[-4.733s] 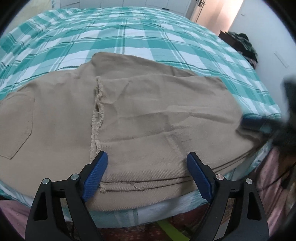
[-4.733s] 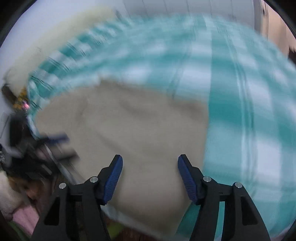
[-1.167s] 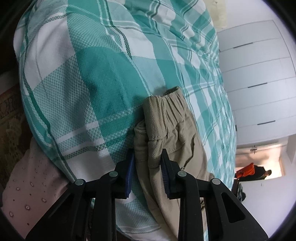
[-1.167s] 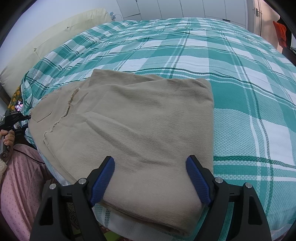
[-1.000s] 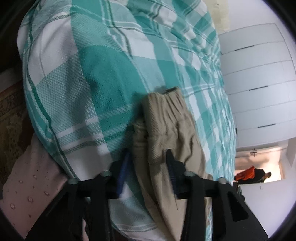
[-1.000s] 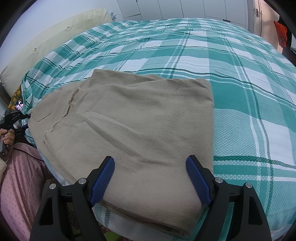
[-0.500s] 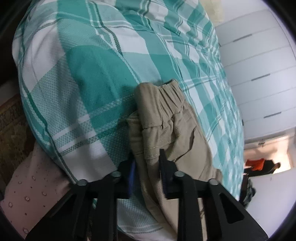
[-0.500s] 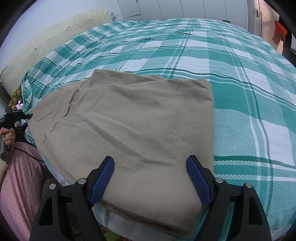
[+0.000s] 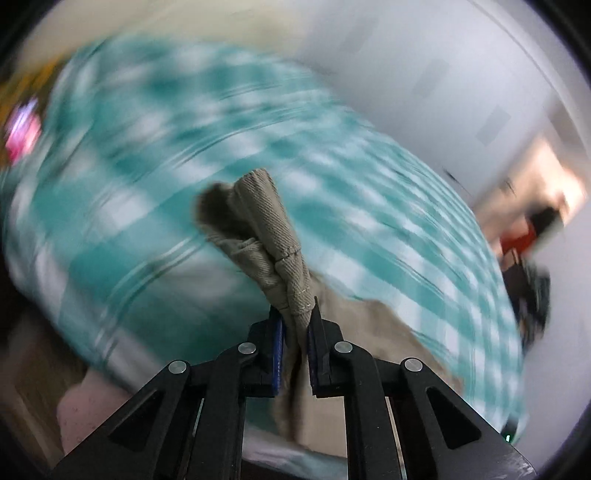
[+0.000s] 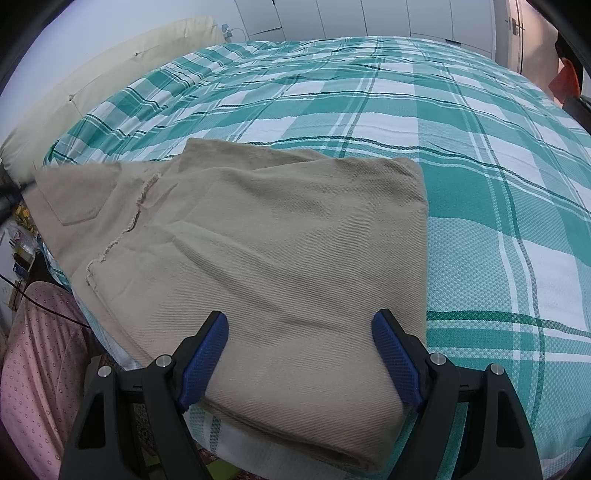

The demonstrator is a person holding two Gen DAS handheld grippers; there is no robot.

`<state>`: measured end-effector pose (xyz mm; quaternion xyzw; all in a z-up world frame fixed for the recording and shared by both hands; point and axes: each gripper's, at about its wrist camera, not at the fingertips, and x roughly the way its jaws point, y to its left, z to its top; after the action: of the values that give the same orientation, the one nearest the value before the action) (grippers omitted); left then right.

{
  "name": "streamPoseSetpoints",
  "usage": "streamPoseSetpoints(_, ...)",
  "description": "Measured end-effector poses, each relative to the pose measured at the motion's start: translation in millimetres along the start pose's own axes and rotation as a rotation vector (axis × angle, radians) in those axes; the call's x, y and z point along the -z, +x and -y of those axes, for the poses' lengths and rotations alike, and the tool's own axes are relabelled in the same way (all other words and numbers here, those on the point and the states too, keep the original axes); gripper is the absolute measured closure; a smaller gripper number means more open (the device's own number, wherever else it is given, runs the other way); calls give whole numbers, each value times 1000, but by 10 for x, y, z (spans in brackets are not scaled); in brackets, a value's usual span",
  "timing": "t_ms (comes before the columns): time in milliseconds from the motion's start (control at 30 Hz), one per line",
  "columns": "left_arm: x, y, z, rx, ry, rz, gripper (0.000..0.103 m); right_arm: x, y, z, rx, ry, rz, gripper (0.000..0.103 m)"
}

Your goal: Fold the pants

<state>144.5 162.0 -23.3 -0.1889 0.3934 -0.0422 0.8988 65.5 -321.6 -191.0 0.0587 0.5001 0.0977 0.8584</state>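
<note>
1. The pants (image 10: 280, 236) are a plain khaki tan in a fine diagonal twill, with a paler frayed seam line running down them.
2. The bunched end clamped in my left gripper (image 9: 295, 332) is the same tan, stitched in light thread.
3. The bedspread (image 10: 480, 155) is a teal, white and pale green plaid crossed by thin dark green lines.
4. My right gripper (image 10: 301, 354) has a black frame and textured blue pads (image 10: 207, 354).
5. My left gripper's pads are blue too, on black arms with silver rivets.
6. The headboard (image 10: 110, 70) is pale cream.
7. The clothing (image 10: 33, 369) at the bed's edge is pink with small dots.
8. The wardrobe doors (image 10: 406, 18) are white.
</note>
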Motion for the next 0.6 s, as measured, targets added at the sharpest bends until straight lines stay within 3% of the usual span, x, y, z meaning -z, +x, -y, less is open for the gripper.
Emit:
streamPoseSetpoints(133,240,42,1094,98,265,-38,95,-55,-160,29,-20,40,30,24)
streamPoseSetpoints(267,776,444,1854,192,421,-143,94,-79,-493,270,-51,152,162,25)
streamPoseSetpoints(367,1406,1158,2257,247,540,-334,80,-58,-642,519,-50,237,227,25)
streamPoseSetpoints(433,1711,1512,2352,233,616,-451,78,-34,-660,663,-69,294,231,25)
streamPoseSetpoints(467,1785,1554,2355,210,627,-464,78,-27,-672,706,-79,314,233,26)
streamPoseSetpoints(500,1772,1493,2325,220,613,-444,72,-13,-695,753,-107,340,239,26)
streamPoseSetpoints(533,1709,1411,2285,254,591,-438,54,2,-727,767,-134,355,248,26)
streamPoseSetpoints(600,1467,1121,2119,299,537,-370,34,10,-794,766,-221,380,269,26)
